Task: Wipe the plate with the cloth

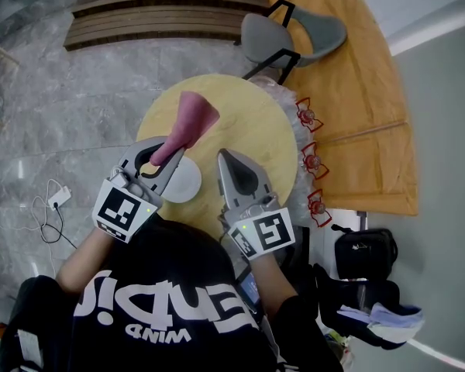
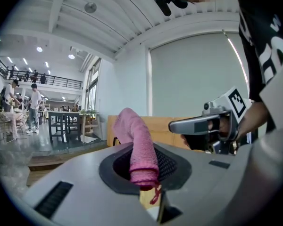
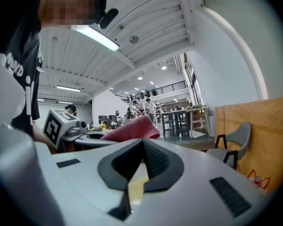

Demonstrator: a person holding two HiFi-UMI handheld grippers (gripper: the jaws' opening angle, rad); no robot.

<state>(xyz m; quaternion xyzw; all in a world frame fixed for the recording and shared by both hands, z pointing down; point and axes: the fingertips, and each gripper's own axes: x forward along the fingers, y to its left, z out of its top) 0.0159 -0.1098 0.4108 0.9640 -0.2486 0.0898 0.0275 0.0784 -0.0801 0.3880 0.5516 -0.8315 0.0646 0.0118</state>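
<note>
My left tool (image 1: 164,152) is clamped on one end of the pink cloth (image 1: 192,121), holding it above the plate's (image 1: 187,186) far edge, presumably ready to lower and wipe. My right tool (image 1: 226,165), closed and empty, hovers just right of the plate, clear of the wiping path.

Pink cloth (image 1: 190,122); white plate (image 1: 186,186); pale yellow table (image 1: 256,118); grey left gripper (image 1: 164,147) and right gripper (image 1: 225,160), black-and-white square markers (image 1: 122,210).

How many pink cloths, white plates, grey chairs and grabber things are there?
Pink cloth: 1
White plate: 1
Grey chair: 1
Grippers: 2, the left gripper and the right gripper
Total: 5
</note>
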